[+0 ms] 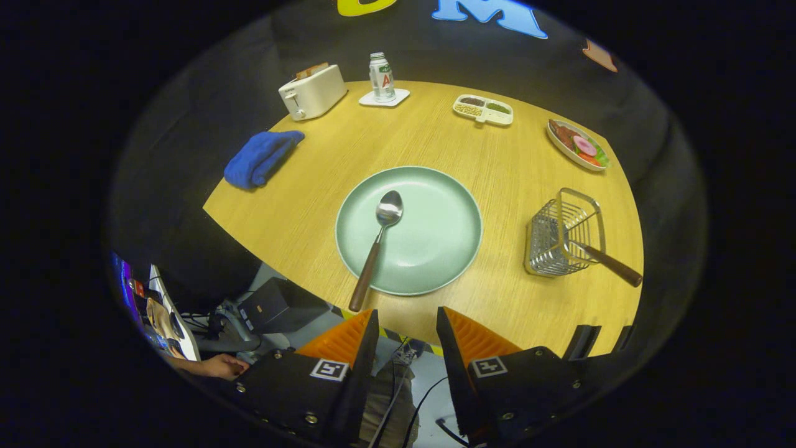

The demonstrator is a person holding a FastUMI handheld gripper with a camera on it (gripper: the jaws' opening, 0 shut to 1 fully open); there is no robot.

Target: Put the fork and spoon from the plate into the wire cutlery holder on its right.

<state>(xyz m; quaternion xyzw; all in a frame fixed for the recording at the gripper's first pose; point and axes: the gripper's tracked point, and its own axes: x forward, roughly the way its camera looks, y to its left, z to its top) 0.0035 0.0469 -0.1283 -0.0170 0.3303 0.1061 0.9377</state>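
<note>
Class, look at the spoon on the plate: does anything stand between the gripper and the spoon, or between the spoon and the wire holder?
Nothing visible does. The hand-held gripper is open just short of the plate, the spoon handle pointing toward it. Only bare table lies between the plate and the holder, where a brown-handled utensil already leans.

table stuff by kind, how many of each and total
Cutlery: 2, the spoon on the plate, the fork in the wire cutlery holder
Dishes: 3
Holder: 1
Toaster: 1
Bottle: 1
Coaster: 1
Blue cloth: 1
Total: 10
The gripper is open, empty.
</note>
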